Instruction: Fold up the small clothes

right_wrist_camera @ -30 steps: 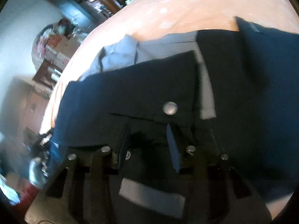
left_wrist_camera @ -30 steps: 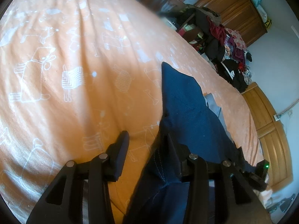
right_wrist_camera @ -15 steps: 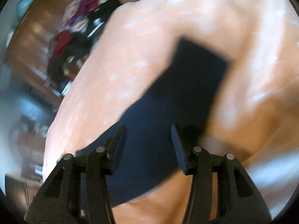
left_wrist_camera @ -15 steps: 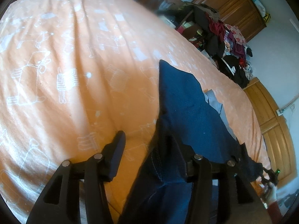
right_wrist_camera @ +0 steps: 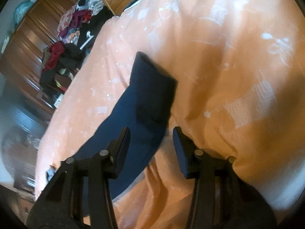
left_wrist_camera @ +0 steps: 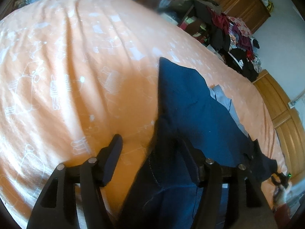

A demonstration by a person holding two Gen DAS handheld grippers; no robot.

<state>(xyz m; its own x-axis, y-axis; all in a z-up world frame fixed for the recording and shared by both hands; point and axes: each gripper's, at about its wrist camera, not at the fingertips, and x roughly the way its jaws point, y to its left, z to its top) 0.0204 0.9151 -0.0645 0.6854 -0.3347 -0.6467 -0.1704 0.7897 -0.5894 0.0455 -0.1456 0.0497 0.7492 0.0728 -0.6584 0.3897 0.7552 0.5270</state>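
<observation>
A small dark blue pair of trousers (left_wrist_camera: 190,105) lies flat on the orange bedsheet (left_wrist_camera: 76,66), with pale grey-blue lining (left_wrist_camera: 223,99) showing at one edge. My left gripper (left_wrist_camera: 150,150) is open at the garment's near end. Blue cloth lies over its right finger, and its left finger (left_wrist_camera: 114,152) rests above bare sheet. In the right wrist view the trousers (right_wrist_camera: 148,87) stretch away from me, with a folded end farthest off. My right gripper (right_wrist_camera: 151,139) hangs open just above the near part, its left finger (right_wrist_camera: 122,143) over cloth and nothing held.
The orange sheet (right_wrist_camera: 238,57) with white drawings spreads wide on both sides of the garment. A heap of mixed clothes (left_wrist_camera: 234,38) is piled beside the bed against wooden wardrobes (right_wrist_camera: 24,43). A wooden bed frame (left_wrist_camera: 282,114) bounds the far right.
My right gripper has left the buttoned waistband and swung round; it now looks along the trouser leg. The left view has tilted slightly, with the cloth still over its right finger.
</observation>
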